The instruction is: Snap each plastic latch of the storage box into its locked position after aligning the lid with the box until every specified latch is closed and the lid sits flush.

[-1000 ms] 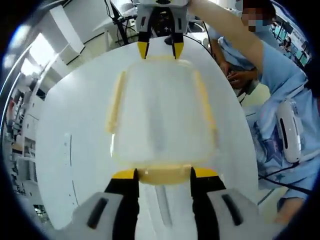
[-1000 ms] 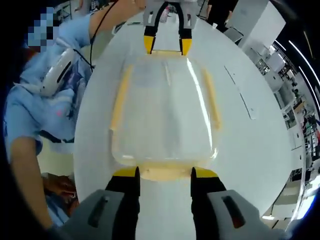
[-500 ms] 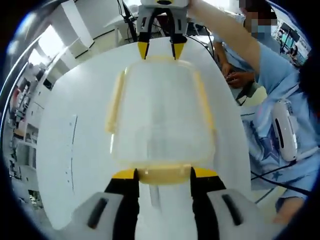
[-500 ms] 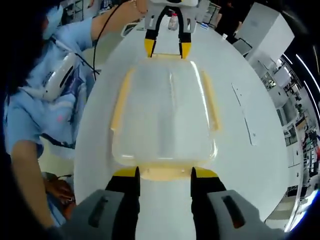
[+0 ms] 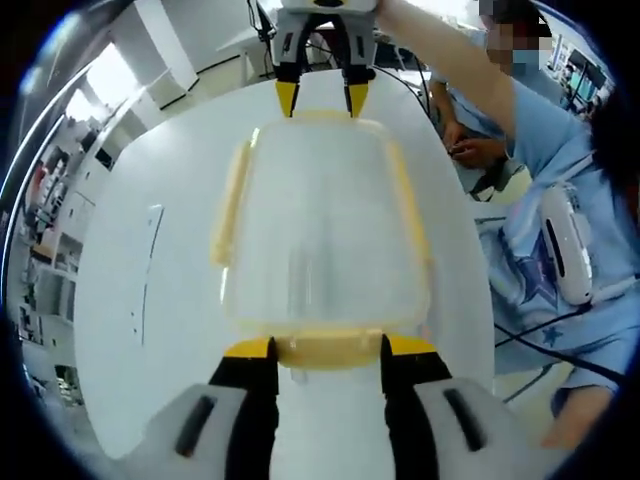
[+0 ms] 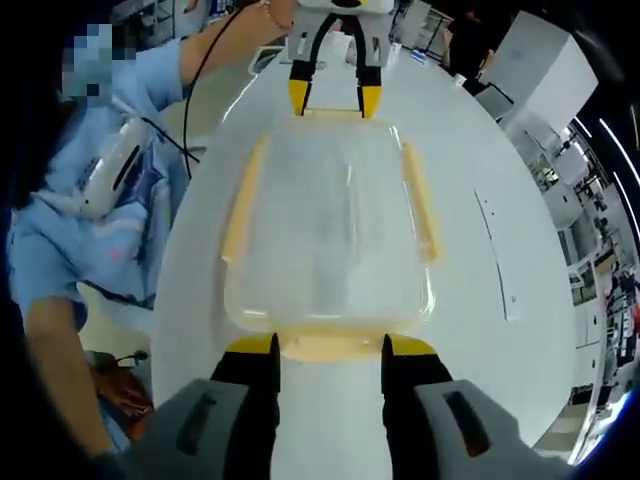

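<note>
A clear storage box (image 5: 320, 230) with its lid on and pale yellow latches lies on a white table (image 5: 140, 340). My left gripper (image 5: 328, 345) holds the near end latch (image 5: 328, 352) between its yellow-tipped jaws. At the far end, my right gripper (image 5: 320, 98) grips the opposite end latch. In the right gripper view the same box (image 6: 330, 220) runs away from my right gripper (image 6: 328, 345), which clasps its end latch (image 6: 328, 350), with the left gripper (image 6: 335, 98) at the far end. Long side latches (image 5: 230, 205) (image 5: 408, 210) lie along both flanks.
A person in a light blue top (image 5: 545, 150) stands at the table's edge, with an arm reaching to the far gripper. A white device (image 5: 565, 245) hangs at the person's side. Thin marks (image 6: 495, 255) show on the table beside the box. Office furniture fills the background.
The box keeps its place between both grippers while the table marks and the room slide past, so box and grippers have turned together over the table. Neither grip has changed.
</note>
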Demonstrator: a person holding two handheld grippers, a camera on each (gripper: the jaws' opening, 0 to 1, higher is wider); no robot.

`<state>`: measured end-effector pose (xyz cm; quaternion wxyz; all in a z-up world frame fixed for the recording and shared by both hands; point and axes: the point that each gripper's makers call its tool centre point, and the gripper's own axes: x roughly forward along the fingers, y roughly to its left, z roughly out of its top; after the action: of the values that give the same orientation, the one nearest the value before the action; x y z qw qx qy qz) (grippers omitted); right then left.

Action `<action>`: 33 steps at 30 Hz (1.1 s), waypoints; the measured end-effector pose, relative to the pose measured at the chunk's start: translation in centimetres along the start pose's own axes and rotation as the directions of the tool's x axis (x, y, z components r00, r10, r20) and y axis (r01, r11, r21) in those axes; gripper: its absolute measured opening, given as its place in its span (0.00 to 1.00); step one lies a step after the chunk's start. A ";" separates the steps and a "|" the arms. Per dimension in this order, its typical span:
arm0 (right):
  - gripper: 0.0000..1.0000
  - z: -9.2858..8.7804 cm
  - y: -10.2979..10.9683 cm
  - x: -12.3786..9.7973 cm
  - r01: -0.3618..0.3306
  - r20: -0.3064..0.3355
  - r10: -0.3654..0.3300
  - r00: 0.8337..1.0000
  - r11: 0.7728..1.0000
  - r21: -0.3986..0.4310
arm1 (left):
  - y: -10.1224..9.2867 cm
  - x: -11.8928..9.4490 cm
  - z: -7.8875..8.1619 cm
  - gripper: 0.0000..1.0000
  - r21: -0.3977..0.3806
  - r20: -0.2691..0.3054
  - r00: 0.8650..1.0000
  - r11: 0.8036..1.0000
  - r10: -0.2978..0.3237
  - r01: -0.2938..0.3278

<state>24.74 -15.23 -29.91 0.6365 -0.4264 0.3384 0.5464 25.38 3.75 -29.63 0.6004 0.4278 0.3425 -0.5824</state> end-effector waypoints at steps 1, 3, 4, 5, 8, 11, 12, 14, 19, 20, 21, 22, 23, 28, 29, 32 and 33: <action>0.39 0.2 0.0 0.0 0.001 0.003 -0.001 1.000 1.000 -0.002 | 0.0 -0.2 -0.2 0.40 -0.001 0.003 1.000 1.000 0.000 0.000; 0.39 0.6 0.0 0.1 -0.002 0.012 0.002 1.000 1.000 -0.003 | -0.2 -0.4 -0.6 0.40 -0.005 0.008 1.000 1.000 -0.001 0.001; 0.39 0.7 0.0 0.2 -0.003 0.017 0.003 1.000 1.000 -0.004 | -0.3 -0.4 -0.8 0.40 -0.003 0.010 1.000 1.000 0.001 -0.001; 0.39 0.9 0.1 0.3 -0.011 0.024 0.011 1.000 1.000 -0.002 | -0.3 -0.4 -1.0 0.40 -0.001 0.011 1.000 1.000 0.002 -0.002; 0.39 1.2 0.1 0.6 -0.012 0.036 0.012 0.999 1.000 -0.005 | -0.5 -0.3 -1.5 0.40 -0.005 0.020 1.000 1.000 0.005 -0.005; 0.39 1.8 0.2 1.0 -0.015 0.034 0.015 0.999 1.000 -0.009 | -0.4 -0.4 -2.0 0.40 -0.013 0.020 1.000 1.000 0.002 -0.002; 0.39 1.9 0.2 1.1 -0.017 0.030 0.017 0.999 1.000 -0.011 | -0.4 -0.4 -2.2 0.40 -0.014 0.019 1.000 1.000 0.001 -0.001; 0.39 2.1 0.3 1.2 -0.021 0.030 0.021 0.999 1.000 -0.011 | -0.6 -0.4 -2.5 0.40 -0.020 0.016 1.000 1.000 -0.005 0.005; 0.39 3.1 0.1 1.8 -0.022 0.047 0.022 0.999 1.000 -0.015 | -0.4 -0.9 -3.7 0.40 -0.031 0.020 1.000 1.000 -0.003 0.004; 0.39 3.4 0.2 2.1 -0.028 0.049 0.029 0.998 0.999 -0.016 | -0.5 -1.0 -4.0 0.40 -0.037 0.020 1.000 0.999 -0.007 0.008; 0.39 3.6 0.2 2.3 -0.032 0.052 0.032 0.998 0.999 -0.014 | -0.5 -1.1 -4.3 0.40 -0.040 0.020 1.000 0.999 -0.009 0.010; 0.39 4.0 0.2 2.6 -0.034 0.057 0.035 0.998 0.999 -0.016 | -0.6 -1.1 -4.7 0.40 -0.044 0.018 1.000 0.999 -0.010 0.011; 0.39 4.2 0.3 2.7 -0.036 0.060 0.037 0.997 0.999 -0.016 | -0.6 -1.1 -5.0 0.40 -0.047 0.016 1.000 0.999 -0.011 0.012; 0.38 5.2 0.6 3.7 -0.053 0.074 0.053 0.996 0.999 -0.011 | -0.8 -0.9 -6.3 0.40 -0.062 0.005 1.000 0.998 -0.031 0.031; 0.38 5.3 0.6 3.8 -0.052 0.079 0.053 0.996 0.999 -0.010 | -0.8 -0.9 -6.5 0.40 -0.062 0.003 1.000 0.998 -0.029 0.030; 0.38 5.4 0.7 4.4 -0.065 0.090 0.065 0.994 0.998 0.000 | -0.7 -1.0 -7.0 0.40 -0.064 -0.002 1.000 0.997 -0.031 0.031; 0.38 5.3 0.8 4.6 -0.066 0.090 0.066 0.994 0.998 0.001 | -0.8 -0.9 -7.0 0.40 -0.066 -0.001 0.999 0.997 -0.036 0.036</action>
<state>24.58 -8.47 -31.94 0.6336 -0.3885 0.3245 0.5851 25.14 10.56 -31.72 0.6033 0.4021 0.3697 -0.5811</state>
